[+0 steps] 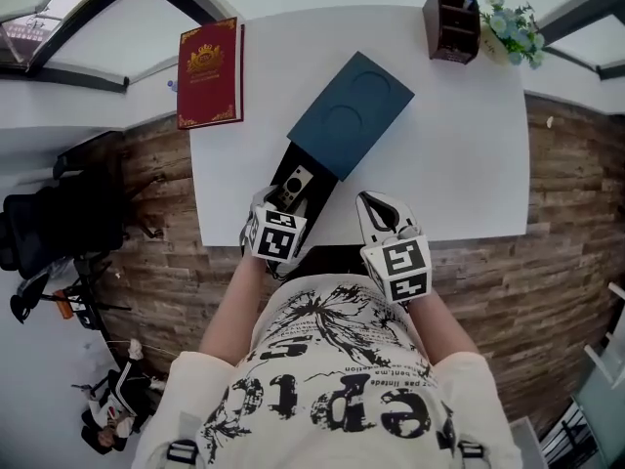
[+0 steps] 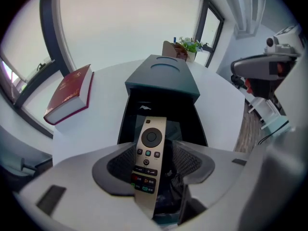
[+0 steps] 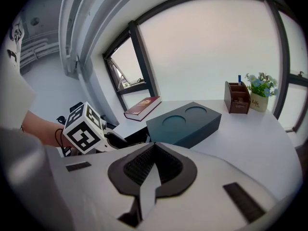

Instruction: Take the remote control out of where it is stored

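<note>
A dark teal box (image 1: 352, 113) lies on the white table (image 1: 449, 164), its black drawer (image 2: 126, 121) pulled out toward me. The silver remote control (image 1: 291, 186) lies in the drawer, buttons up. My left gripper (image 1: 285, 201) points steeply down over the drawer and stands open. In the left gripper view the remote control (image 2: 150, 150) runs between the jaws of the left gripper (image 2: 155, 153), with the pads apart from it on both sides. My right gripper (image 1: 376, 205) hovers just right of the drawer, shut and empty; the right gripper view shows it (image 3: 153, 150) facing the box (image 3: 185, 121).
A red book (image 1: 208, 71) lies at the table's far left. A brown pen holder (image 1: 449, 22) and a small plant (image 1: 513, 27) stand at the far right. The table's near edge is right under my grippers. A black chair (image 1: 59, 223) stands on the floor to the left.
</note>
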Available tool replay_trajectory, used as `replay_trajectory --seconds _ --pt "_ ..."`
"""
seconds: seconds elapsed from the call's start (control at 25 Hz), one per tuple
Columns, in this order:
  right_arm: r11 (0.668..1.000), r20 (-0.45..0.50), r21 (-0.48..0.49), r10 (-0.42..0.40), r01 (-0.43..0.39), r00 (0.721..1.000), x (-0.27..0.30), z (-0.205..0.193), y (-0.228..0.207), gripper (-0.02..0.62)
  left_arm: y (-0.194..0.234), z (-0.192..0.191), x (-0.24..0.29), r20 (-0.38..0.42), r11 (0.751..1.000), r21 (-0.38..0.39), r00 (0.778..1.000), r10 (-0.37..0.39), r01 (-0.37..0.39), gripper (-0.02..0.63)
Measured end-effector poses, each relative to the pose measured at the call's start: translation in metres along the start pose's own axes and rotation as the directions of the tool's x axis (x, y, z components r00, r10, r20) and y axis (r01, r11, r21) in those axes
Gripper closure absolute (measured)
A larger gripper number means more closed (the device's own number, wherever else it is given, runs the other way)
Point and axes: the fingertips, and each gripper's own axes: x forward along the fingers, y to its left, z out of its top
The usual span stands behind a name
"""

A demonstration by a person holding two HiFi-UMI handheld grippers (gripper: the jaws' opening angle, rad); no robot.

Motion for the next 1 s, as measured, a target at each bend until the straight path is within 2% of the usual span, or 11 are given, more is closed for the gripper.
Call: replay_trajectory --seconds 0.28,0.48,0.72,0.84,0.88,0.92,1.0 --pt "0.999 0.010 0.030 -0.025 0.025 1.000 -0.004 -0.001 -0.031 0.592 0.001 0.006 0.007 -0.028 1.000 0.006 0.999 0.030 -0.030 0.382" --pt "0.999 0.018 0.038 -0.002 0.001 1.000 -0.003 -0.002 -0.027 0.592 -0.006 -0.004 0.018 -0.114 1.000 -0.012 0.993 -0.015 0.014 0.382" --pt "0.999 0.027 0.041 -0.006 0.005 1.000 -0.005 -0.002 -0.035 0.591 -0.002 -0.002 0.015 -0.077 0.999 -0.043 0.997 -0.003 0.000 0.382" --pt "0.998 0.025 0.067 -0.008 0.006 1.000 -0.007 -0.004 -0.040 0.592 -0.002 -0.002 0.014 -0.085 0.999 -0.050 0.996 0.011 -0.015 0.382" --pt "0.997 0.023 0.083 -0.007 0.005 1.000 -0.008 -0.005 -0.041 0.592 -0.002 -0.002 0.015 -0.090 0.998 -0.058 0.996 0.016 -0.021 0.390" --pt "0.995 0.019 0.095 -0.010 0.009 1.000 -0.010 -0.007 -0.042 0.592 -0.002 -0.003 0.016 -0.092 0.997 -0.067 0.996 0.020 -0.026 0.452" --pt "0.995 0.013 0.094 -0.024 0.022 1.000 -0.013 -0.009 -0.043 0.592 -0.002 -0.006 0.019 -0.084 0.997 -0.075 0.996 0.021 -0.028 0.515"
